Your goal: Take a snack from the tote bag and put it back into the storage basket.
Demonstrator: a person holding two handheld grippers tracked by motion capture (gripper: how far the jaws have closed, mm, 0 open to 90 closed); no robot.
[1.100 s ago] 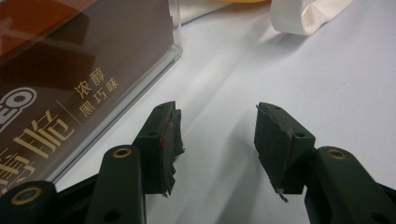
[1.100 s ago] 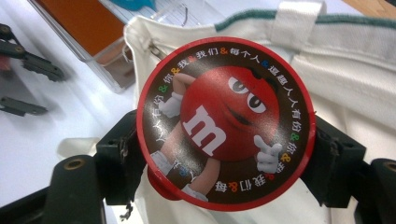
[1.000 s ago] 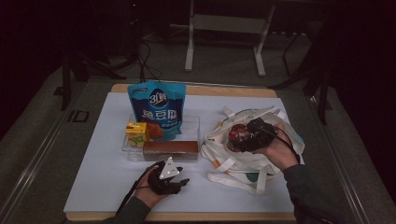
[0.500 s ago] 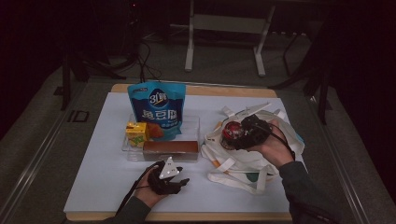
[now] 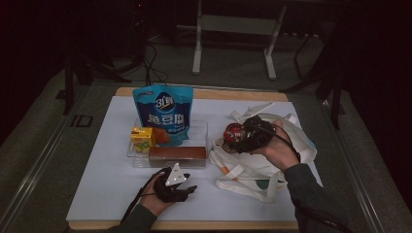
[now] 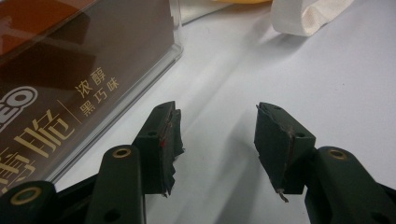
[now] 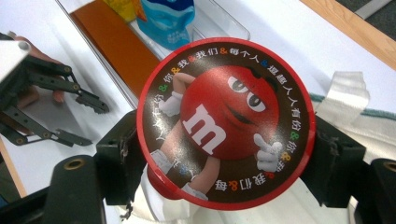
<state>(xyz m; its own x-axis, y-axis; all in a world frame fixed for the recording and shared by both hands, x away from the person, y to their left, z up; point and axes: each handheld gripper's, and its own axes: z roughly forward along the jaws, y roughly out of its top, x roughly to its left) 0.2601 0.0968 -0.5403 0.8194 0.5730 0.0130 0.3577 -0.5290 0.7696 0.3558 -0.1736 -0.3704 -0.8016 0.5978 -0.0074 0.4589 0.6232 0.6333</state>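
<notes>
Between the earlier high views and now the right hand has carried its red tin a little toward nine o'clock, off the middle of the cloth bag and nearer the clear tray; the left hand has stayed where it was.

High view: the right gripper (image 5: 241, 136) holds the round candy tin (image 5: 233, 132) above the nine o'clock edge of the white cloth bag (image 5: 272, 167); the clear tray (image 5: 200, 127) sits beside it at nine o'clock, with a blue pouch (image 5: 163, 112), a yellow carton (image 5: 142, 138) and a brown box (image 5: 177, 154) in it; the left gripper (image 5: 187, 190) rests low on the white table (image 5: 97, 194) at six o'clock of the tray.

Left gripper view: its jaws stand well apart with nothing between them (only bare table), and the brown box (image 6: 79, 70) lies at ten o'clock behind the tray wall.

Right gripper view: the jaws clamp the tin (image 7: 224, 123) by its rim at three and nine o'clock, lid facing the camera; the tray and brown box (image 7: 119, 44) lie beyond at eleven o'clock.

I judge the step to be carrying the tin from bag to tray; next it needs lowering into the free space at the tray's three o'clock end, then letting go.
</notes>
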